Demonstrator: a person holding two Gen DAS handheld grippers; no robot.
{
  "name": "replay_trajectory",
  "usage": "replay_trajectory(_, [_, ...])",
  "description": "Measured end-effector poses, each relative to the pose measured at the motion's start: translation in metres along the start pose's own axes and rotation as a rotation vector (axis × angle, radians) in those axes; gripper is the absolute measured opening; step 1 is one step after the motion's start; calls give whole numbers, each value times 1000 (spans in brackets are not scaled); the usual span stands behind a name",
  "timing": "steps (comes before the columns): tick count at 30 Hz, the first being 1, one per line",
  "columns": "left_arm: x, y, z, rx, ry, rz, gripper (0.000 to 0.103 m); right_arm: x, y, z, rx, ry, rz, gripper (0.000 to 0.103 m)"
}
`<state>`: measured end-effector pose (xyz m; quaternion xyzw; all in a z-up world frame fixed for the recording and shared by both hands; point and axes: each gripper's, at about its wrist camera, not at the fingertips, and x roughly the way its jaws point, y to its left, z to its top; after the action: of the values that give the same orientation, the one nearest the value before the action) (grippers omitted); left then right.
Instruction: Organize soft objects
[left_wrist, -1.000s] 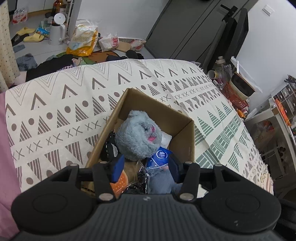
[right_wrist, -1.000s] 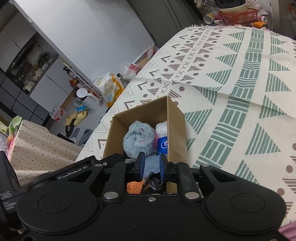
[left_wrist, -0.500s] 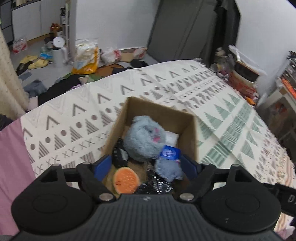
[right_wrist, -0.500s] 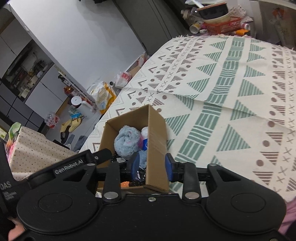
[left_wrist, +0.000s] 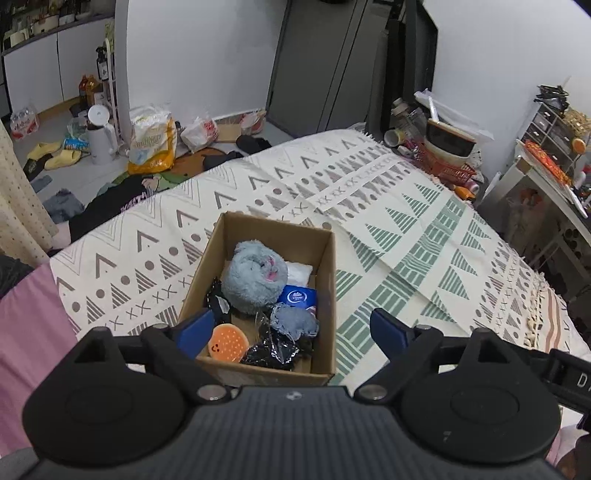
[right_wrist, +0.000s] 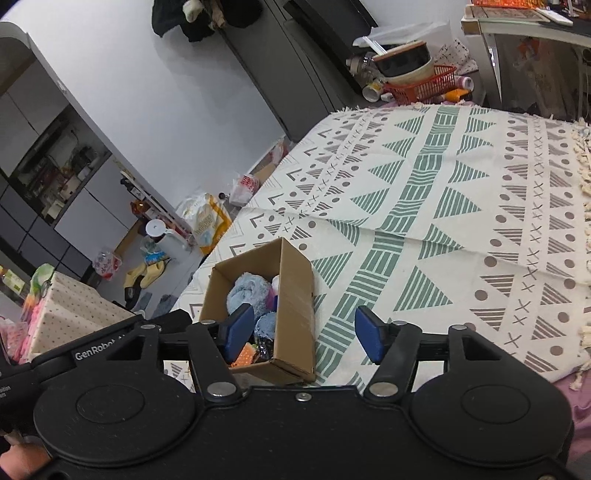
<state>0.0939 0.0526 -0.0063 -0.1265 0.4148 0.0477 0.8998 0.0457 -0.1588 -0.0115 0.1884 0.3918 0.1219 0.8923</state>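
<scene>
An open cardboard box (left_wrist: 328, 258) (right_wrist: 295, 291) sits on the patterned bedspread (left_wrist: 406, 229). Inside lie a fluffy grey-blue plush (left_wrist: 255, 277) (right_wrist: 247, 291), a small grey soft piece (left_wrist: 293, 319), an orange round sponge with a face (left_wrist: 227, 343), a blue tissue pack (left_wrist: 297, 297), a white item and black crinkly wrapping (left_wrist: 273, 352). My left gripper (left_wrist: 291, 332) hovers above the box's near end, its jaws opening, nothing between them. My right gripper (right_wrist: 303, 334) hangs over the box's near right wall, jaws opening around it without touching.
The bedspread (right_wrist: 443, 206) stretches wide to the right of the box. A pink sheet (left_wrist: 29, 332) shows at the left. Beyond the bed's far edge the floor holds bags, a white kettle (left_wrist: 99, 133), slippers and clothes. A red basket (left_wrist: 443, 166) with bowls stands at the far right corner.
Both grippers have risen and drawn back from the box while their jaws spread apart. The small grey soft piece that the right jaws held now lies in the box.
</scene>
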Motion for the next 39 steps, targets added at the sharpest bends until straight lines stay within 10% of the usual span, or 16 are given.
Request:
replay_trajectory(20, [-84,-22,-27,66,-67,-2,102,-78,-16,-20,-26,-81,21,98])
replay_trajectory(39, [-131,-40,-44,109,-116,5,102,-128,-15,-23,-66,-145,6,103])
